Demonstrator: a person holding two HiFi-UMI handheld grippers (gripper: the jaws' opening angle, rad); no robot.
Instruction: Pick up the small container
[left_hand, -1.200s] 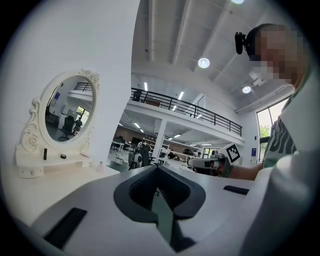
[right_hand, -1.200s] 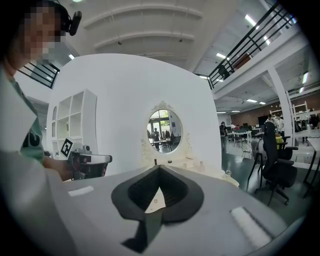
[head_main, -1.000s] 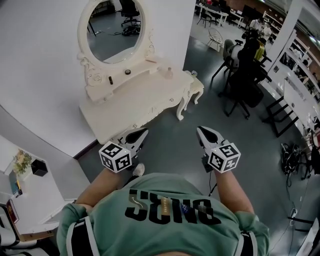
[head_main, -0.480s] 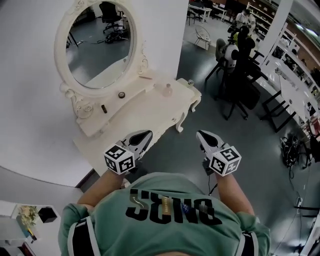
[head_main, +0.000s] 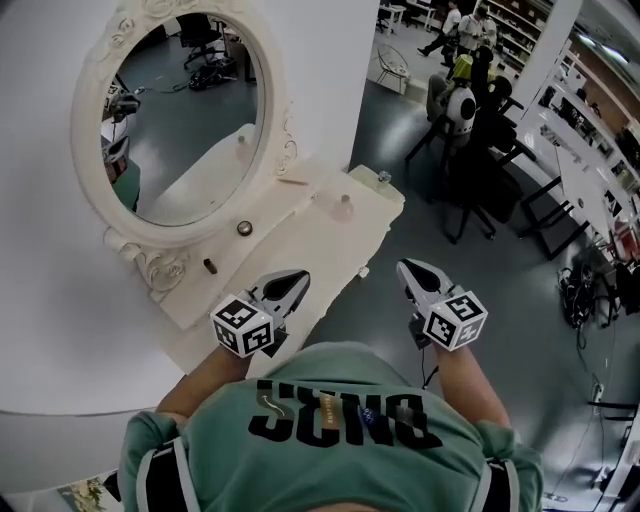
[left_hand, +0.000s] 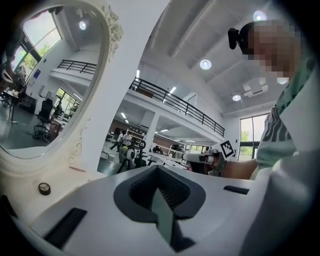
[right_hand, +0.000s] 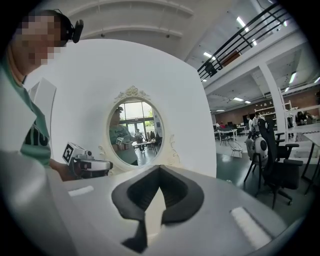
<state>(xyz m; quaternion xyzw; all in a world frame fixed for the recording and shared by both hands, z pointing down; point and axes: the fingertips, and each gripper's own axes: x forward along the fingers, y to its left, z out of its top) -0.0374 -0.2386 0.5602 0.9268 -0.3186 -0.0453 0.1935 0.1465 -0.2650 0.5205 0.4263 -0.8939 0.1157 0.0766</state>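
Observation:
A small round container with a dark lid sits on the cream dressing table, just below the oval mirror. In the left gripper view the container shows low at the left, well ahead of the jaws. My left gripper is shut and empty, its tip over the table's front edge, short of the container. My right gripper is shut too, over the grey floor to the right of the table. In the right gripper view the jaws meet, with nothing between them.
A small dark cylinder lies left of the container. Two small bottles stand toward the table's right end. Office chairs and desks fill the far right; the grey floor lies between.
The dressing table and mirror have drawn nearer and slid left and down in the head view. My left gripper's tip now sits over the table's edge. Both grippers have stayed shut.

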